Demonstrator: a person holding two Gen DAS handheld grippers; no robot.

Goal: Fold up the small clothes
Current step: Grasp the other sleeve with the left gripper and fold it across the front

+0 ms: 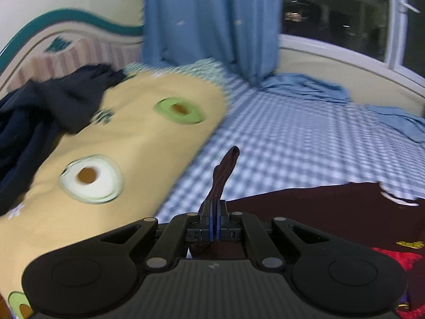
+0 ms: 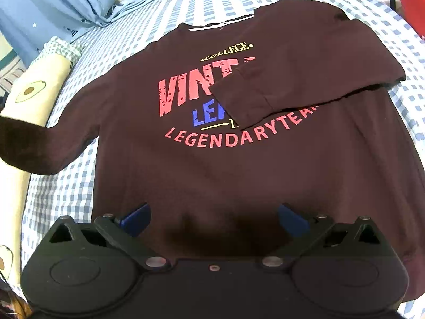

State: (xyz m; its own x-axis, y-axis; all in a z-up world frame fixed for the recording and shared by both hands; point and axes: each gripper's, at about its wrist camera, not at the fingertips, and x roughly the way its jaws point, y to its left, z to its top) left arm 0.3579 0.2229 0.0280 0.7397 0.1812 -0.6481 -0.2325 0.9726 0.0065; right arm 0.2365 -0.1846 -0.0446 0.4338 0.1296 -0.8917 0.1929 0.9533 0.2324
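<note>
Sweatshirt (image 2: 212,164): lies front-up on the checked bed (image 2: 66,186), one sleeve (image 2: 292,79) already crossed over the print toward 1 o'clock.
Left gripper (image 1: 214,207): your fingers are pinched together on the other cuff (image 1: 224,175).
Right gripper (image 2: 213,216): fingers spread wide, holding nothing, above the hem.
Handling: soft, light, limp knit; you'd best grip cuffs, shoulders or hem corners.

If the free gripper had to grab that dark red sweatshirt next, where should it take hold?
Probably the bottom hem of the sweatshirt, approached from the near edge: it lies flat right between the open right gripper fingers.
</note>
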